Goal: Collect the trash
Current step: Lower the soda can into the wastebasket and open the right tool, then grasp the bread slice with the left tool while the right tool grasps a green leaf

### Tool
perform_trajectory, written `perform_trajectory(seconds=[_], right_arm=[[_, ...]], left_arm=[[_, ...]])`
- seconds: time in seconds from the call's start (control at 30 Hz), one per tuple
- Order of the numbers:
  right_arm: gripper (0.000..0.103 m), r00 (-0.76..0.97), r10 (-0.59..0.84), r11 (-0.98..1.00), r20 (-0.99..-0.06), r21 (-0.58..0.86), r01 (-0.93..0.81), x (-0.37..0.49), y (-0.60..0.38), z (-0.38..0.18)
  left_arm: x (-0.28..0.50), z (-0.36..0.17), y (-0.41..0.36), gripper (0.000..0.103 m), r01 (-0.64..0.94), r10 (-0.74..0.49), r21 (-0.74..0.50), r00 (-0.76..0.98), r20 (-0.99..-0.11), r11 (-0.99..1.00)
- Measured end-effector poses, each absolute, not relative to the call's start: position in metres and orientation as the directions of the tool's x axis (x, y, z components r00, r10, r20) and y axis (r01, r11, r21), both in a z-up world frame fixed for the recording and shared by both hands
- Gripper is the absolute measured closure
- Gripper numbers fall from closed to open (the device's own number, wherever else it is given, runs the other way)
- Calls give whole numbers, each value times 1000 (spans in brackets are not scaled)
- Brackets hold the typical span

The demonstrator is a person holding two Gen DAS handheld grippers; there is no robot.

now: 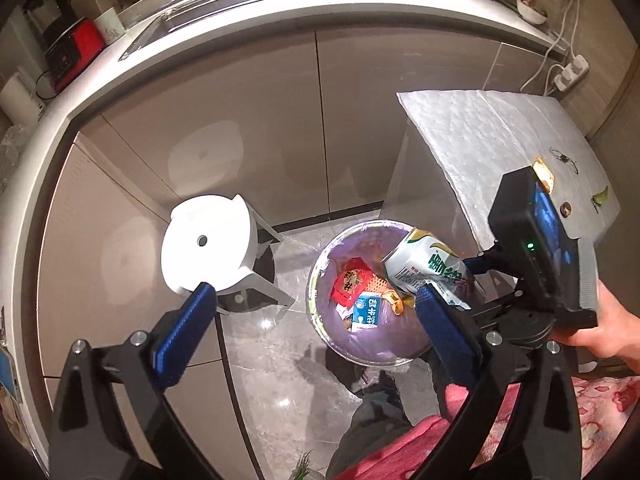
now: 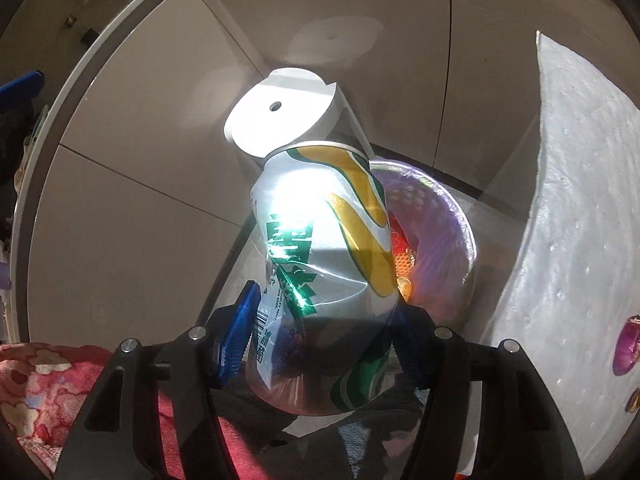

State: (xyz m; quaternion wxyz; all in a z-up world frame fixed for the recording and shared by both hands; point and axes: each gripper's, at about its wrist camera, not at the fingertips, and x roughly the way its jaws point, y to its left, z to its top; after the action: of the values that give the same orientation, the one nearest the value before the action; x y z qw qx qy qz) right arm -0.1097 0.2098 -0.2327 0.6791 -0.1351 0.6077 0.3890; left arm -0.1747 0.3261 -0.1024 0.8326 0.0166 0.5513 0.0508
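- My view takes in the curved white table point(image 1: 280, 20) with beige cabinet doors beneath it.
- A low table wrapped in white foam sheet point(image 1: 492, 136) stands on my right, with small scraps on it.
- The round bin lined with a purple bag point(image 1: 372, 344) sits on the grey marble floor point(image 1: 280, 360) just beside that table; red and blue wrappers lie inside.
- A white round stool point(image 1: 208, 240) stands left of the bin.
- My right tool point(image 2: 320, 344) grips a crumpled white, green and gold drink can point(image 2: 324, 256), its blue pads pressing both sides, above the bin's rim.
- My left tool point(image 1: 312, 312) stands wide and empty.
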Motion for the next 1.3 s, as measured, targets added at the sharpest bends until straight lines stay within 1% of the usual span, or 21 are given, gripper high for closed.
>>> perform_trajectory(seconds=[0.13,0.23,0.33,0.4,0.47,0.57,0.67,0.73,0.83,0.97,1.07,1.17,1.27,1.3], right_arm=[[40,-59,332,654,-941,275,-704,-109,220,-250],[40,-66,299,646,-952,253,-720,-110,226,-259],[34,-43,303,641,-952,237,-731,-109,225,-251],[25,-9,339,656,-941,243,-715,-105,212,-233],[21,32,385,690,-922,264,-674,-95,189,-211],[20,130,442,759,-888,293,-582,-80,135,-172],[15,277,432,845,-858,279,-455,-66,68,-137],[15,369,376,901,-850,243,-359,-59,19,-120],[13,468,237,966,-852,154,-208,-51,-55,-110],[13,489,65,997,-870,78,6,-49,-147,-125],[13,472,3,986,-882,81,145,-56,-208,-143],[14,450,26,959,-893,150,242,-57,-251,-161],[24,429,77,940,-900,208,269,-48,-275,-177],[25,424,88,938,-901,218,270,-46,-277,-179]], left_arm=[[-182,-98,331,8,-85,139,115,384,-913,990],[-185,-93,333,8,-95,140,111,389,-911,989],[-183,-88,331,8,-96,132,102,400,-907,990],[-179,-84,325,8,-80,119,94,415,-902,992],[-173,-78,317,8,-53,82,65,438,-895,996],[-162,-70,299,8,13,-19,-15,471,-882,1000],[-145,-69,274,8,81,-100,-70,475,-874,994],[-132,-73,252,8,129,-130,-78,466,-875,989],[-113,-82,216,8,198,-165,-82,447,-879,977],[-87,-94,168,8,276,-196,-82,419,-886,958],[-69,-104,133,8,316,-208,-80,397,-894,945],[-53,-114,105,8,348,-230,-95,371,-900,933],[-38,-125,79,8,380,-246,-102,351,-903,919],[-33,-129,71,8,394,-251,-105,341,-906,913]])
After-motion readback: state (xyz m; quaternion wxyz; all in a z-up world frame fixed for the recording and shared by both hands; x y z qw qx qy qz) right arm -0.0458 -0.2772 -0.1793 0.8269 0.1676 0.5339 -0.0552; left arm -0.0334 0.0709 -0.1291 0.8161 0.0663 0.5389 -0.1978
